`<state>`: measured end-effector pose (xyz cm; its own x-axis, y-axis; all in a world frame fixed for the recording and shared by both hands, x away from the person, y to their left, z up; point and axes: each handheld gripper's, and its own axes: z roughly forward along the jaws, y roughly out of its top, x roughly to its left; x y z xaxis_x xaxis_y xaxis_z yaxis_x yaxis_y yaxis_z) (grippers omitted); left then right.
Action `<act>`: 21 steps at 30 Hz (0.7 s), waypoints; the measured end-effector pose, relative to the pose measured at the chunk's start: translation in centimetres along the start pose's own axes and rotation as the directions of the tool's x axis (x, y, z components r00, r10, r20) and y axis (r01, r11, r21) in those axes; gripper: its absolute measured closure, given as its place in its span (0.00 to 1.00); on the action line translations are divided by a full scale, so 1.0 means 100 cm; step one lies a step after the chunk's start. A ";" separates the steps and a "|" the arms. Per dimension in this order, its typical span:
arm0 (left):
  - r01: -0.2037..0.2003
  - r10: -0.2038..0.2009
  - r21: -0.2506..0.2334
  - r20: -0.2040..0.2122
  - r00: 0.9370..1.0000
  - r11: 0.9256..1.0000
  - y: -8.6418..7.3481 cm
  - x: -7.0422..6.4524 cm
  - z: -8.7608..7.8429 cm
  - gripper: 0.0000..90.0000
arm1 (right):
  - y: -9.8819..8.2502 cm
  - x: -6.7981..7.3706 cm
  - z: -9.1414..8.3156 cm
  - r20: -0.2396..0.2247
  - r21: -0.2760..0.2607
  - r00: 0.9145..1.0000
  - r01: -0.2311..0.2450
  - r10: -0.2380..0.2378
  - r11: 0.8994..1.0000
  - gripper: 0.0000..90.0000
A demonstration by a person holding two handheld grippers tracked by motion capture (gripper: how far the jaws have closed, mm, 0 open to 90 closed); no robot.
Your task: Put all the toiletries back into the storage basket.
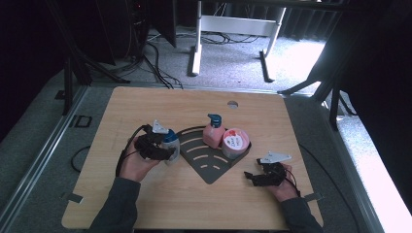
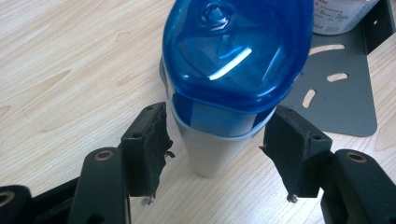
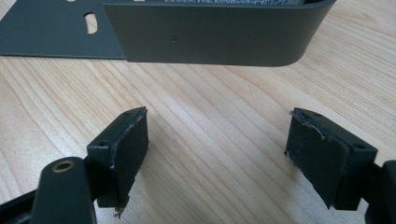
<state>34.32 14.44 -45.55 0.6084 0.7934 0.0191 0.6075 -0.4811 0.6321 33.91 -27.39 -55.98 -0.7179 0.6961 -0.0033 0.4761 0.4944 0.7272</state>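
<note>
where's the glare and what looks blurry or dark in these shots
High view: floor beyond the table blown out by bright light, side edges nearly black, the whole frame soft. Left gripper view: white streak of glare on the blue-capped bottle, whose cap is slightly blurred by closeness. Right gripper view: even light, soft shadow under the dark rack, wood grain sharp.

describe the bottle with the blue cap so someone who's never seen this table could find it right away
On the wooden table lies a dark fan-shaped rack. Just off its left edge stands the bottle, between the fingers of the left gripper. Unlike the pink pump bottle and the pink-lidded tub on the rack, it has a grey body and a translucent blue cap.
</note>
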 end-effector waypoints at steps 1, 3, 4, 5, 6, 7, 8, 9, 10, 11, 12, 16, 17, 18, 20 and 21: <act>-0.003 0.003 0.004 -0.001 1.000 1.000 0.000 0.000 0.000 0.45 | 0.000 0.000 0.000 0.000 0.000 1.000 0.000 0.000 1.000 0.23; -0.003 0.003 0.005 -0.001 1.000 1.000 0.001 0.000 0.000 0.45 | 0.000 0.000 0.000 0.000 0.000 1.000 0.000 0.000 1.000 0.23; -0.006 0.006 0.006 -0.002 1.000 1.000 0.001 0.001 0.000 0.46 | 0.000 0.000 0.000 0.000 -0.001 1.000 0.000 0.000 1.000 0.23; -0.007 0.007 0.006 -0.002 1.000 1.000 0.002 0.001 0.000 0.46 | 0.000 0.000 0.000 0.000 -0.001 1.000 0.000 0.000 1.000 0.23; -0.007 0.007 0.009 0.001 1.000 1.000 0.003 0.001 -0.001 0.46 | 0.000 0.000 0.000 0.001 -0.001 1.000 0.001 -0.001 1.000 0.23; -0.007 0.007 0.009 0.001 1.000 1.000 0.003 0.001 -0.001 0.47 | 0.000 0.000 0.000 0.001 -0.001 1.000 0.001 -0.001 1.000 0.23; -0.010 0.010 0.013 0.002 1.000 1.000 0.003 0.002 -0.001 0.47 | 0.000 0.000 0.000 0.001 -0.001 1.000 0.002 -0.002 1.000 0.23; -0.011 0.011 0.014 0.009 1.000 1.000 0.004 0.002 -0.001 0.47 | 0.000 0.000 0.000 0.001 -0.001 1.000 0.002 -0.002 1.000 0.23; -0.009 0.009 0.013 0.011 1.000 1.000 0.005 0.002 0.000 0.48 | 0.000 0.000 0.000 0.000 -0.001 1.000 0.000 0.000 1.000 0.23; -0.013 0.013 0.019 0.009 1.000 1.000 0.006 0.002 0.000 0.48 | 0.000 0.000 0.000 0.000 0.000 1.000 0.000 0.000 1.000 0.23; -0.019 0.019 0.022 0.006 1.000 1.000 0.007 0.002 0.000 0.48 | 0.000 0.000 0.000 0.000 0.000 1.000 0.000 0.000 1.000 0.23; -0.025 0.025 0.029 0.009 1.000 0.999 0.011 0.002 0.000 0.48 | 0.000 0.000 0.000 0.000 -0.001 1.000 0.000 0.000 1.000 0.23; -0.028 0.027 0.033 0.012 1.000 0.999 0.011 0.002 0.000 0.48 | 0.000 0.000 0.000 0.000 -0.001 1.000 0.000 0.000 1.000 0.23; -0.030 0.029 0.038 0.011 1.000 0.999 0.012 0.003 0.000 0.48 | 0.000 0.000 0.000 0.000 -0.001 1.000 0.000 0.000 1.000 0.23; -0.033 0.032 0.045 0.013 0.999 0.998 0.013 0.004 0.001 0.48 | 0.000 0.000 0.000 0.000 -0.001 1.000 0.000 0.000 1.000 0.23; -0.035 0.035 0.050 0.015 0.999 0.998 0.013 0.004 0.001 0.48 | 0.000 0.000 0.000 0.000 -0.001 1.000 0.000 0.000 1.000 0.23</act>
<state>35.43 14.07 -44.79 0.6366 0.7706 0.0297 0.6101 -0.5268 0.5918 33.92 -27.39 -55.98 -0.7177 0.6963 -0.0033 0.4760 0.4941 0.7276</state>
